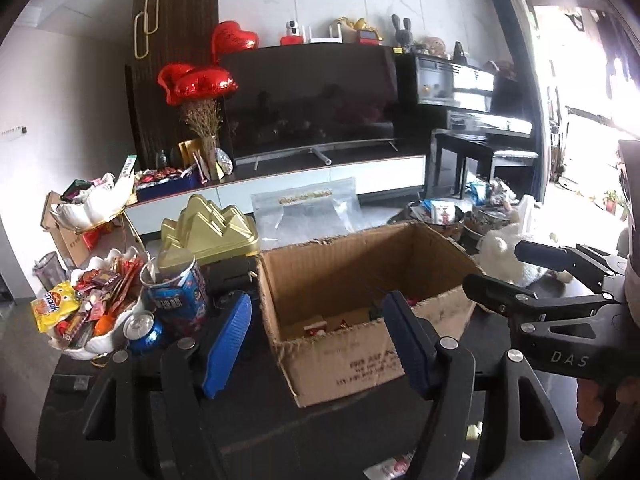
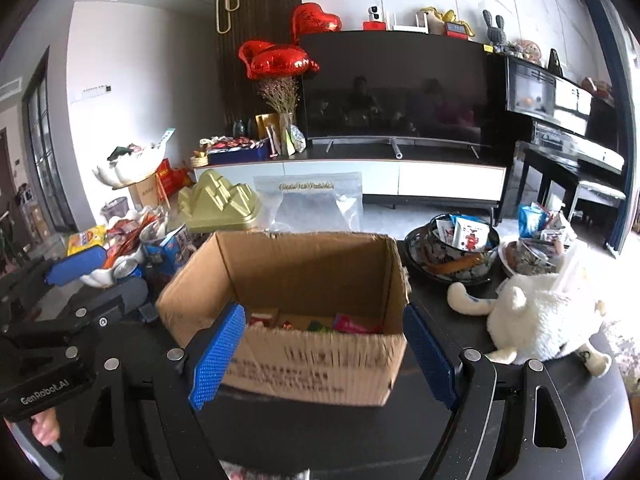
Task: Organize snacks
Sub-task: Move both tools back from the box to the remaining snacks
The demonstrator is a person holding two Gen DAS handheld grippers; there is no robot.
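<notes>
An open cardboard box (image 1: 360, 280) stands on the dark table with a few snack packets (image 2: 304, 322) on its bottom; it also shows in the right wrist view (image 2: 312, 364). My left gripper (image 1: 320, 344) is open and empty, just in front of the box's near-left corner. My right gripper (image 2: 324, 356) is open and empty, its fingers on either side of the box's front wall without touching. The right gripper also shows in the left view (image 1: 508, 272), open beside the box. A white bowl (image 1: 100, 340) heaped with snacks (image 1: 96, 296) stands at the left.
A blue can (image 1: 144, 330), a blue snack tub (image 1: 176, 288) and a gold tin (image 1: 212, 232) stand left of the box. A dark bowl of packets (image 2: 452, 248) and a white plush toy (image 2: 540, 316) lie right of it. A clear bag (image 2: 312, 204) stands behind.
</notes>
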